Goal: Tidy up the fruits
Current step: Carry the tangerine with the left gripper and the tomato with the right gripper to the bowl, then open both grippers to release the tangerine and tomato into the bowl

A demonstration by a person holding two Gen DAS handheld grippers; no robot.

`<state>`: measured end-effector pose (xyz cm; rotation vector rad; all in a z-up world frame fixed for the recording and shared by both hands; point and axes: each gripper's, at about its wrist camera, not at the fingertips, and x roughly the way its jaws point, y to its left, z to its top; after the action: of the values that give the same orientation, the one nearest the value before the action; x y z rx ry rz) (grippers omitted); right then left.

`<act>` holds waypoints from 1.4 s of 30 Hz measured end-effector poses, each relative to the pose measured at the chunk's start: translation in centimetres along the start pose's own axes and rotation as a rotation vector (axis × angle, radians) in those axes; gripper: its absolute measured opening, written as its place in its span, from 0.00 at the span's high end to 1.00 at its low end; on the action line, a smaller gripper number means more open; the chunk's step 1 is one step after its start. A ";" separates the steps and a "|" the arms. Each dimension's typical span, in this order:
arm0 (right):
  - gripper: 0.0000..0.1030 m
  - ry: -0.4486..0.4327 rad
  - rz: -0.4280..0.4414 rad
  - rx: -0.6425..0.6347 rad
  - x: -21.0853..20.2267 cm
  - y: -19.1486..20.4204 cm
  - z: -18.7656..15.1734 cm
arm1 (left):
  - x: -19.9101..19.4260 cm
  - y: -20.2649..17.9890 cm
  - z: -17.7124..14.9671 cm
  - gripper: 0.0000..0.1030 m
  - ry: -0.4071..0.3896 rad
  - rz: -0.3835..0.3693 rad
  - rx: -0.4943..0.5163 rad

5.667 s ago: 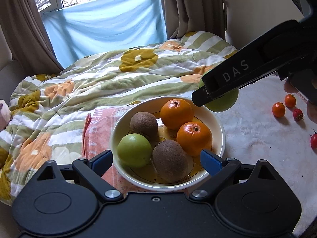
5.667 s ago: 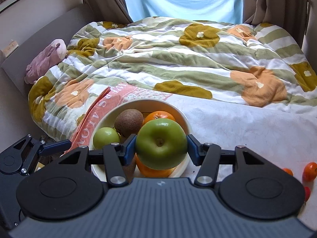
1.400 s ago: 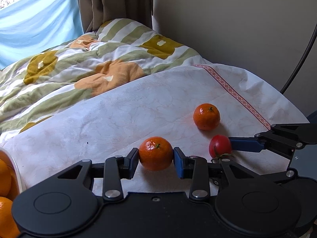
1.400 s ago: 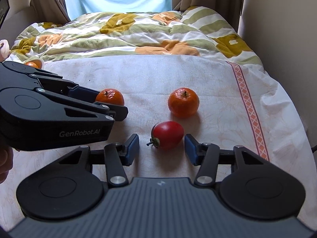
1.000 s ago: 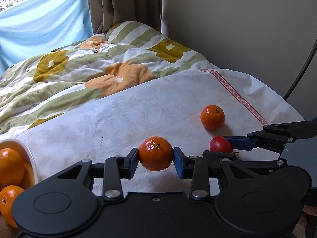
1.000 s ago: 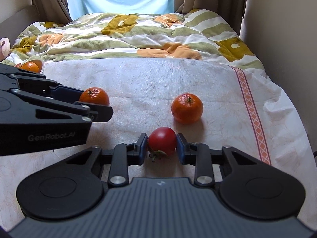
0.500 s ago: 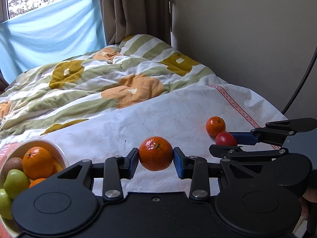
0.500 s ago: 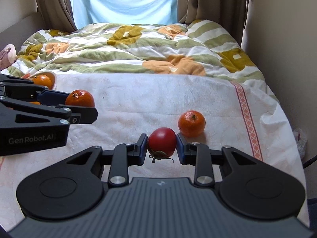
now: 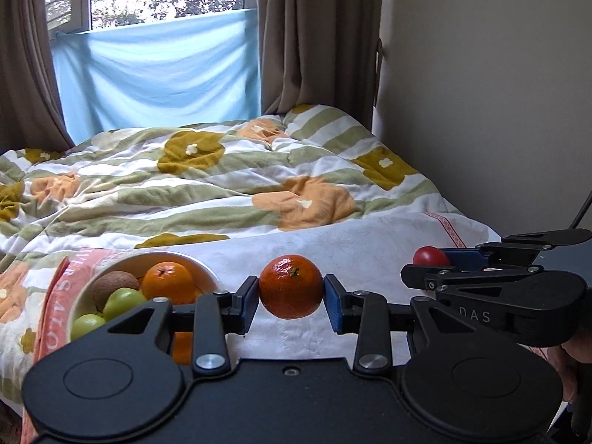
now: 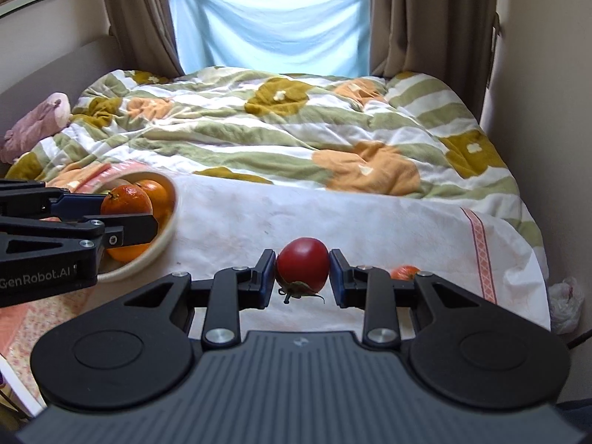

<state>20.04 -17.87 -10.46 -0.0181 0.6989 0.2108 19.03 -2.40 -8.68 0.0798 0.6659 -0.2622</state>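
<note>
My left gripper (image 9: 291, 298) is shut on a small orange mandarin (image 9: 291, 286) and holds it in the air above the white cloth, just right of the cream fruit bowl (image 9: 85, 293). The bowl holds oranges (image 9: 166, 282), a kiwi (image 9: 114, 287) and green apples (image 9: 122, 301). My right gripper (image 10: 302, 273) is shut on a red tomato (image 10: 302, 264), lifted above the cloth. In the right wrist view the left gripper with its mandarin (image 10: 125, 199) hangs over the bowl's near side (image 10: 168, 229). Another mandarin (image 10: 405, 272) lies on the cloth behind my right finger.
A white cloth (image 10: 333, 218) covers the near part of the bed, with a striped flowered quilt (image 10: 277, 129) behind it. A wall runs along the right side (image 9: 499, 111). A pink soft toy (image 10: 37, 125) lies at the far left. Curtains and a window are at the back.
Both grippers have lifted with their fruits and swung left toward the bowl. The bowl has come further into both views; the loose mandarin is left behind on the cloth.
</note>
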 end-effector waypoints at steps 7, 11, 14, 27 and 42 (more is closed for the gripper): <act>0.56 -0.033 0.091 -0.042 -1.0 4.4 3.2 | -3.7 4.0 0.7 0.60 -0.051 0.105 -0.057; 0.56 -0.048 0.129 -0.077 -0.7 7.2 4.9 | -4.7 6.9 0.9 0.60 -0.055 0.171 -0.070; 0.56 -0.045 0.155 -0.084 0.1 9.2 5.9 | -4.7 9.3 0.8 0.60 -0.048 0.202 -0.087; 0.56 0.022 0.152 -0.067 6.8 15.6 7.6 | 0.6 18.0 -0.6 0.60 0.048 0.190 -0.091; 0.56 0.094 0.074 -0.014 11.9 17.9 7.1 | 7.9 21.3 -1.8 0.59 0.178 0.071 -0.044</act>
<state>29.89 2.46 -11.63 -0.0155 0.7928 0.2869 29.53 16.77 -15.21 0.0852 0.8437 -0.1728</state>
